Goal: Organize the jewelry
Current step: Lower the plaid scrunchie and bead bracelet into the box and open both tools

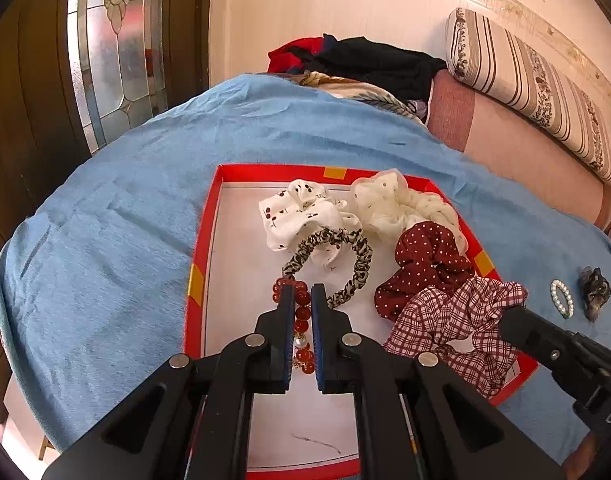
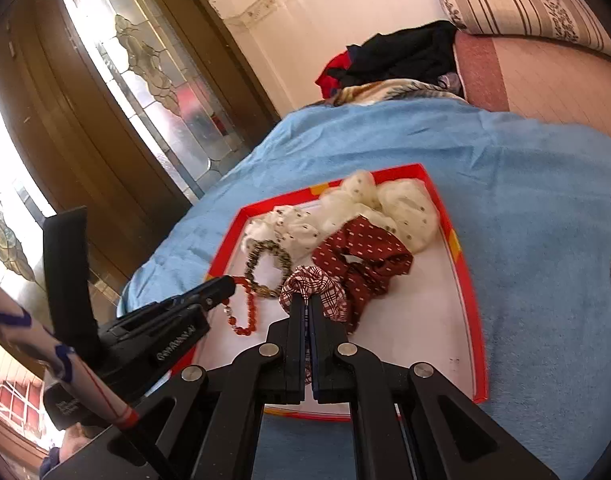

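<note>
left gripper (image 1: 301,300) clamping the red bead bracelet (image 1: 302,322) over the red tray (image 1: 196,256) | right gripper (image 2: 306,304) pinching the plaid scrunchie (image 2: 315,286) inside the tray | bracelet likely behaving light, floppy, slippery, so gripping across the beads | scrunchie likely staying soft, gripping a fold

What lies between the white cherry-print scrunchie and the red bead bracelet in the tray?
The leopard-print scrunchie lies between the white cherry-print scrunchie and the red bead bracelet, shown in the left wrist view.
</note>
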`<state>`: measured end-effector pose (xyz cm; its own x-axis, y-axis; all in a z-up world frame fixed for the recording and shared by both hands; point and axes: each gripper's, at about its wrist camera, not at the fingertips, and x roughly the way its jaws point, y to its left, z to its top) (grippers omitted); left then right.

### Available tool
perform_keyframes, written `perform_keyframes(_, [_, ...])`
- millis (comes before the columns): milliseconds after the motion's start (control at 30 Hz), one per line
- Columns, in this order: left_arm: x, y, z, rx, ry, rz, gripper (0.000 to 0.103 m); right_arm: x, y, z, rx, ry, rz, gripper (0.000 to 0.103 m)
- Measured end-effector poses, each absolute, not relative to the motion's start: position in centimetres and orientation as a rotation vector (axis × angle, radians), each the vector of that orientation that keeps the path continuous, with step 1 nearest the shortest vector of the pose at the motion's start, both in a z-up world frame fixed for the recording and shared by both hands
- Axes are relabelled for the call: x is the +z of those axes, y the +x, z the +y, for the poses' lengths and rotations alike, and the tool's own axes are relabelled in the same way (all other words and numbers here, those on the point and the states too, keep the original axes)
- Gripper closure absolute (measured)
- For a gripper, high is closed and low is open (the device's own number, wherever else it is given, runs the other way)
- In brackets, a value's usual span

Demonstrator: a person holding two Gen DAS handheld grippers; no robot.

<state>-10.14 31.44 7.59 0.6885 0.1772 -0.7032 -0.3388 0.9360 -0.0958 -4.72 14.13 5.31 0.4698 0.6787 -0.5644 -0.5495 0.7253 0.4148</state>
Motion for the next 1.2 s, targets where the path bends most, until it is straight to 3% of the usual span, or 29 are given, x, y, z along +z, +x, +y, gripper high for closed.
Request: perform_keyframes(1200, [6.4, -8.4, 31.6, 0.323, -0.212, 0.803, 0.095, 0.8, -1.4, 14.3, 0.600, 0.125, 0.901, 0.099])
